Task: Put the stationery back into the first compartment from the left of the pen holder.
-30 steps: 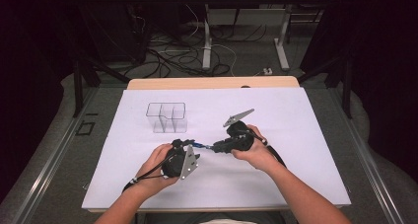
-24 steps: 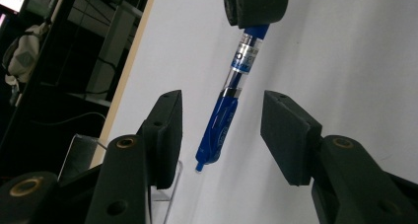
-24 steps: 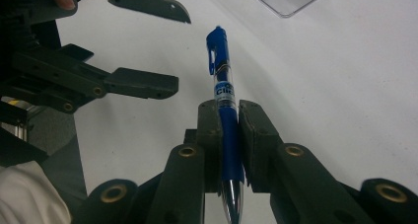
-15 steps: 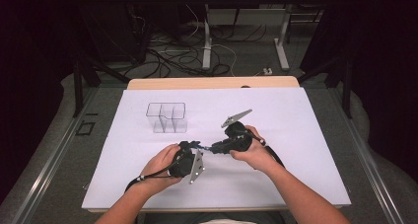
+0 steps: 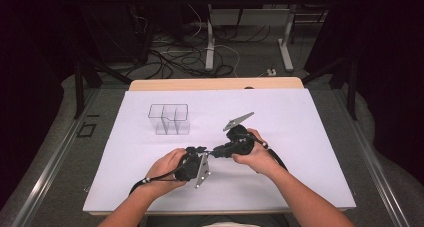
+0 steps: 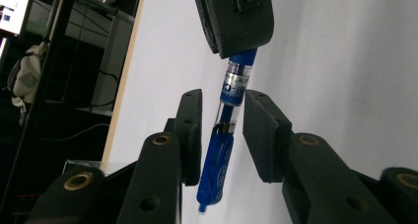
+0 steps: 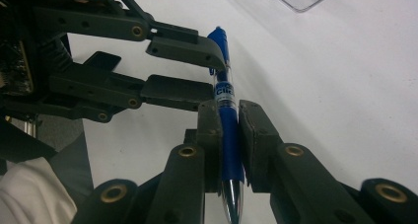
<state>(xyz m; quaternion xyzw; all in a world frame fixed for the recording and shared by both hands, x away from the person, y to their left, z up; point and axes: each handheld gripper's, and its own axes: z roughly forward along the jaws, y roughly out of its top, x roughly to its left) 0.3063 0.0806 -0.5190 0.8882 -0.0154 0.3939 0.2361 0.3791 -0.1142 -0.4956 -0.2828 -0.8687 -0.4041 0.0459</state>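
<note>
Clear divided box (image 5: 169, 119) on white sheet (image 5: 300, 122), upper left, well apart from hands; its corner alone at top of right gripper view

Left gripper (image 6: 222, 135): jaws parted, blue pen (image 6: 224, 135) between them, gap each side, no firm contact seen

High view too small to show pen; both gripper views show it

Right gripper (image 7: 229, 135): jaws clamped on pen barrel, tip toward camera, pen above sheet
</note>
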